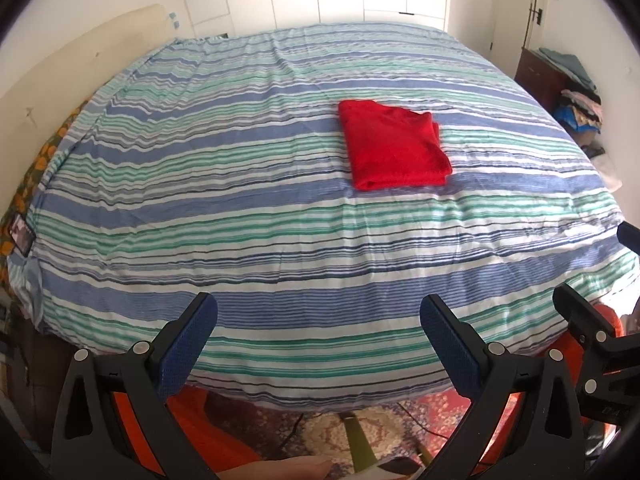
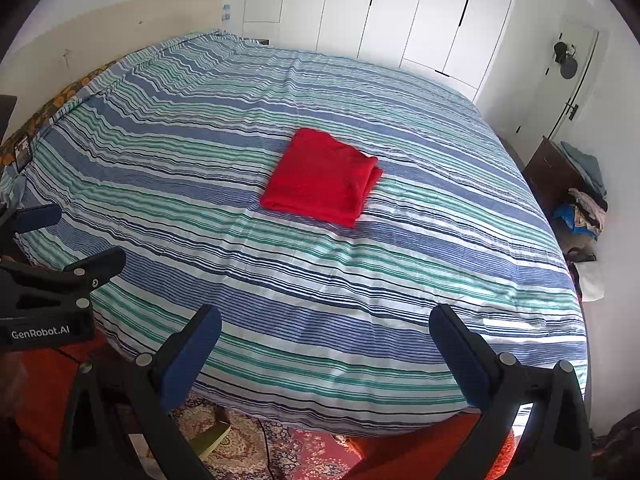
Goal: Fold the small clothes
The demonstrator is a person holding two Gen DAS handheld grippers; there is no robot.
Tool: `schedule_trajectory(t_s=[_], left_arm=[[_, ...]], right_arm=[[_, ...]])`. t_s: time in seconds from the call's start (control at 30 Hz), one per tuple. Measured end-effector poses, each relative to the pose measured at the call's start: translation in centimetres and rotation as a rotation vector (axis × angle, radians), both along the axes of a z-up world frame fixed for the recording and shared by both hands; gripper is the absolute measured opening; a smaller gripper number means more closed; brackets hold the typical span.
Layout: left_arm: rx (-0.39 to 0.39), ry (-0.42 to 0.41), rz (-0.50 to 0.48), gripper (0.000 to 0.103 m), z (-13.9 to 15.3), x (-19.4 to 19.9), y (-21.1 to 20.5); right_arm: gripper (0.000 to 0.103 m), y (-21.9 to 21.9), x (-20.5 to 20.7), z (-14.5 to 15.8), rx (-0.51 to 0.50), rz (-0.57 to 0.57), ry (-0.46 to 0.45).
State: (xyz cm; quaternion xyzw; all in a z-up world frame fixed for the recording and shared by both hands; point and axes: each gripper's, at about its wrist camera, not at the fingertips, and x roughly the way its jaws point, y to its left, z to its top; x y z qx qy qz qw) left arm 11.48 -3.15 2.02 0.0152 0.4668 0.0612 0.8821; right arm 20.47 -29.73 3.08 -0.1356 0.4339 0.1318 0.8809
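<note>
With the folded red knit garment [image 1: 396, 145] lying square mid-bed on the striped blue-green bedspread [image 1: 248, 216], both the left gripper [image 1: 318, 344] and right gripper [image 2: 326, 354], wide open and empty near the bed's front edge, should stay clear, leaving the fold undisturbed.

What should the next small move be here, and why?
Probably none on the cloth: keep both grippers back near the bed's edge. The red garment already lies folded into a compact rectangle on the striped bedspread, and the left gripper and right gripper are open, empty and well short of it.
</note>
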Motion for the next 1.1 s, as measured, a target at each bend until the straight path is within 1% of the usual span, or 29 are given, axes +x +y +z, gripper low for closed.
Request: schedule_trajectory(t_s=[0.17, 0.47, 1.1], left_arm=[[0.016, 0.006, -0.004, 0.102, -0.2, 0.1, -0.2], [0.030, 0.017, 0.002, 0.102, -0.7, 0.2, -0.1], [0.030, 0.027, 0.009, 0.102, -1.2, 0.2, 0.1]], right_arm=[[0.102, 0.0, -0.2, -0.1, -0.025, -0.006, -0.009], [0.102, -0.2, -0.2, -0.4, -0.029, -0.019, -0.007], [0.102, -0.4, 0.0, -0.8, -0.034, -0.038, 0.010]])
